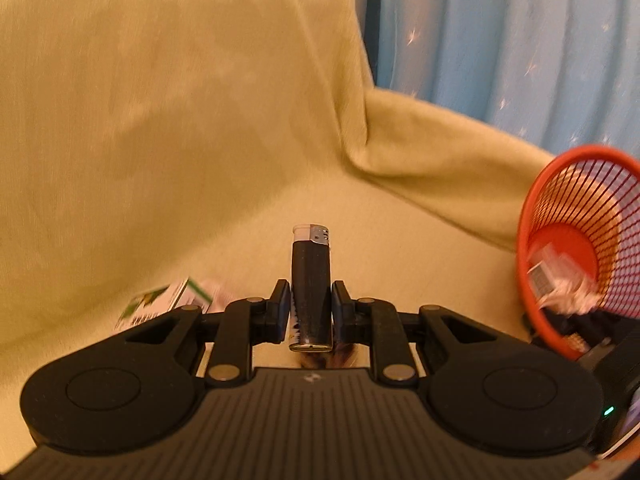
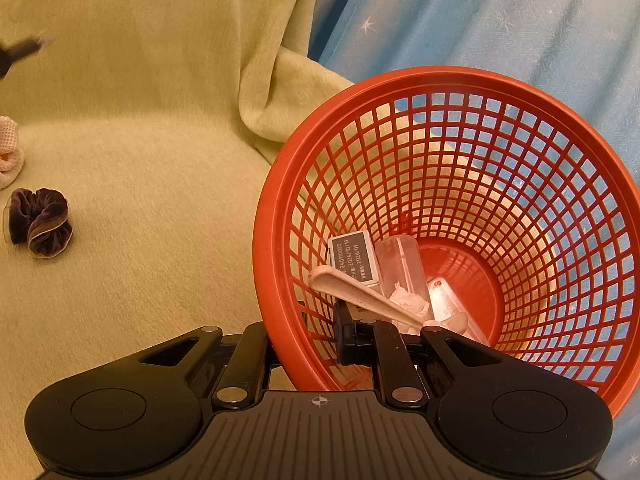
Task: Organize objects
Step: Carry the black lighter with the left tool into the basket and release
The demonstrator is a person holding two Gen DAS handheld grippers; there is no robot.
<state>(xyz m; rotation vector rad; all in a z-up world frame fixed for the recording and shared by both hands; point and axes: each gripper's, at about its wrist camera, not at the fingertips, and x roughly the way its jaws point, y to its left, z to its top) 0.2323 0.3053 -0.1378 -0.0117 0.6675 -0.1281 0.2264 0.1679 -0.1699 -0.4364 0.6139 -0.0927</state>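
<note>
My left gripper [image 1: 311, 306] is shut on a black lighter [image 1: 311, 276] with a silver cap, which stands upright between the pads above the yellow-green blanket [image 1: 180, 140]. My right gripper [image 2: 310, 332] is shut on the wall of a tilted orange mesh basket [image 2: 272, 240], with one finger [image 2: 346, 332] inside and the other hidden behind the rim. In the basket lie a small labelled box [image 2: 354, 258], a clear cup [image 2: 400, 268], a beige spoon-like handle [image 2: 360, 292] and crumpled tissue [image 2: 408, 302]. The basket [image 1: 532, 248] also shows at the right of the left wrist view.
A brown scrunchie [image 2: 40, 222] and a pale knitted item [image 2: 10, 152] lie on the blanket at the left. A green-and-white box [image 1: 164, 304] lies beside my left gripper. Blue star-patterned curtain [image 1: 500, 40] hangs behind the covered sofa.
</note>
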